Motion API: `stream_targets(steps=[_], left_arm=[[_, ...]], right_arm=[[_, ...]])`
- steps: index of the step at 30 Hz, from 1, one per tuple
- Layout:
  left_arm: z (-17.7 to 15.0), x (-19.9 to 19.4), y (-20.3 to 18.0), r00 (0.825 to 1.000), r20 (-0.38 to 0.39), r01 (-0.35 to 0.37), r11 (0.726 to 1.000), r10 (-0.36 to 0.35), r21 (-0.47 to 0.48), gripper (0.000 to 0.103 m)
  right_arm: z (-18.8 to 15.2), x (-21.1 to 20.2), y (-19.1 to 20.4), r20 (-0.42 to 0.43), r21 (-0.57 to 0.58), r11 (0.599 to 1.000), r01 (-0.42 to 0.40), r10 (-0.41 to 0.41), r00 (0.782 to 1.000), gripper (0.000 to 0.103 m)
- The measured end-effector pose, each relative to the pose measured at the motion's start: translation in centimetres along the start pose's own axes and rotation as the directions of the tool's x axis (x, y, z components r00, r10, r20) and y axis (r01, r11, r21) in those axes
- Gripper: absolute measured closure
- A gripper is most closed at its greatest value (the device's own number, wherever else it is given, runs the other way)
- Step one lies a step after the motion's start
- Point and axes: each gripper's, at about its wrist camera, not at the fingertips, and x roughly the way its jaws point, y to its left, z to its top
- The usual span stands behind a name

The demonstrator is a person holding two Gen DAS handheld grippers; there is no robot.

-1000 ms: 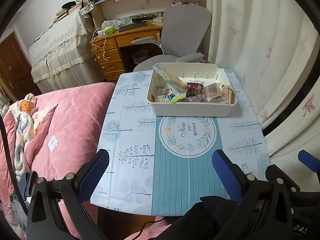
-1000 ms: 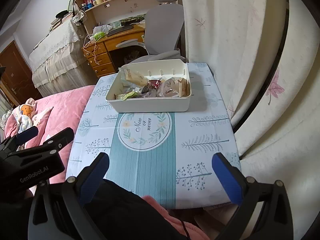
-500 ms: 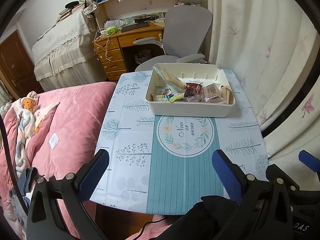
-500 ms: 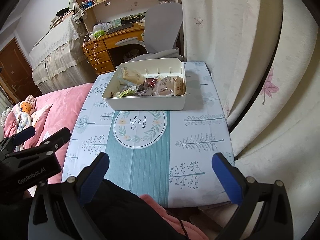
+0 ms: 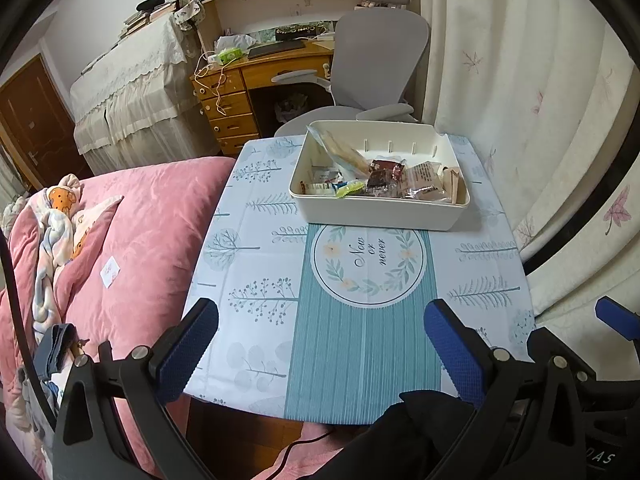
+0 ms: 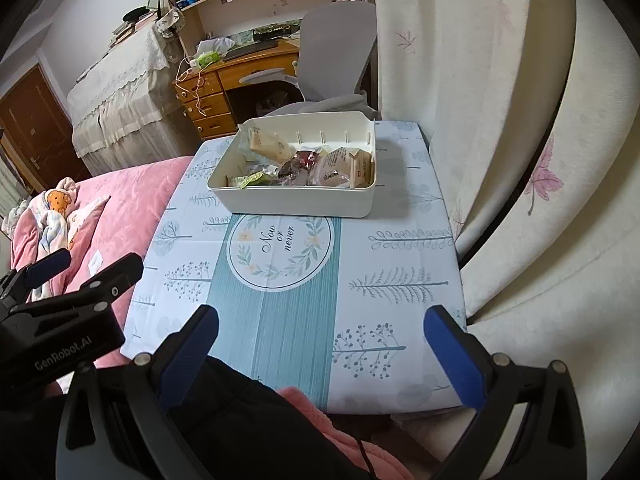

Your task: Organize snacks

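A cream plastic bin [image 5: 376, 212] [image 6: 296, 202] stands at the far end of a small table with a blue-and-white tree-print cloth [image 5: 360, 320] [image 6: 296, 320]. Several wrapped snacks lie inside it, among them a dark red packet [image 5: 382, 170] [image 6: 304, 159], a green wrapper [image 5: 348, 189] and tan cracker packs [image 6: 362, 164]. My left gripper [image 5: 322, 350] hangs open over the near table edge, nothing between its blue pads. My right gripper [image 6: 320, 354] is open too, also at the near edge. Both are far short of the bin.
A pink quilt [image 5: 132, 232] covers the bed to the left of the table. Pale curtains [image 5: 520, 100] hang close on the right. Behind the table are a grey office chair [image 5: 380, 64] and a wooden desk [image 5: 248, 80]. Dark clothing [image 6: 240, 420] lies under the grippers.
Both grippers have drawn back and slightly up from the table, so the bin looks a little farther and smaller. Both stay open and hold nothing.
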Motion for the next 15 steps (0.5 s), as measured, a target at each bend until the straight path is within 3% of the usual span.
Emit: stream_targets(steps=[15], left_arm=[[-0.59,-0.53,-0.37,1.000,-0.008,-0.022,0.999,0.021,-0.026,0.001]], right_arm=[[-0.27,-0.13,-0.17,-0.010,-0.047,0.999,-0.020,0.020,1.000,0.000]])
